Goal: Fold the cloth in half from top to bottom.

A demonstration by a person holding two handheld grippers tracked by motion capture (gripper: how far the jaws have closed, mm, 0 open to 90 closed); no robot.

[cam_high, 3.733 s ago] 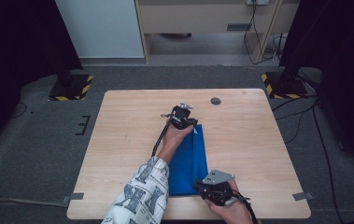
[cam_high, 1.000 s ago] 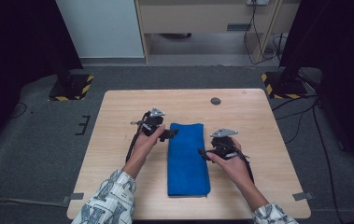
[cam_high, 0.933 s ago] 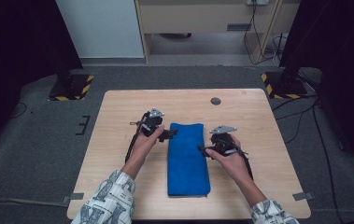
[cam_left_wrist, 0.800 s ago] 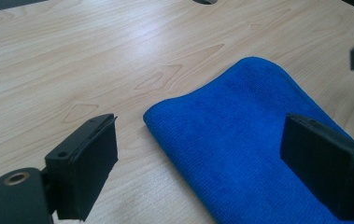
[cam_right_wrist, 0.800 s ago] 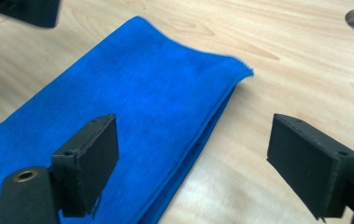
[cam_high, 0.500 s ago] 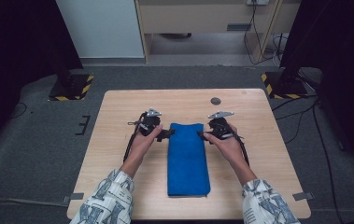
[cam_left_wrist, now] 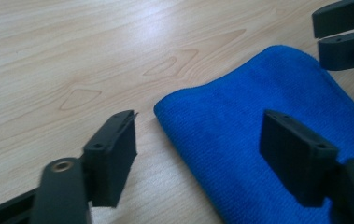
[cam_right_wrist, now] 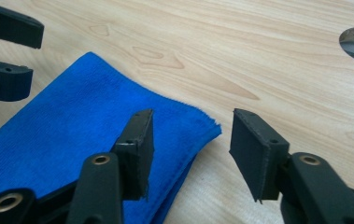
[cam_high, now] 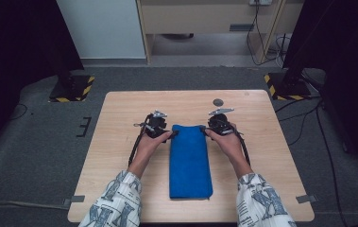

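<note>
High view: the long folded blue cloth (cam_high: 190, 161) lies flat in the middle of the pale wooden bench (cam_high: 120, 142). The right gripper (cam_high: 207, 129) was near the cloth's side a second ago; now it sits at the far right corner. The left gripper (cam_high: 172, 134) waits at the far left corner.

Left gripper view: its jaws have just been closing, but they stand apart, one on bare wood, one above the cloth.

Right gripper view: these jaws have been closing too, and stand apart around the corner, not pinching yet. I think both corners get grabbed next.
</note>
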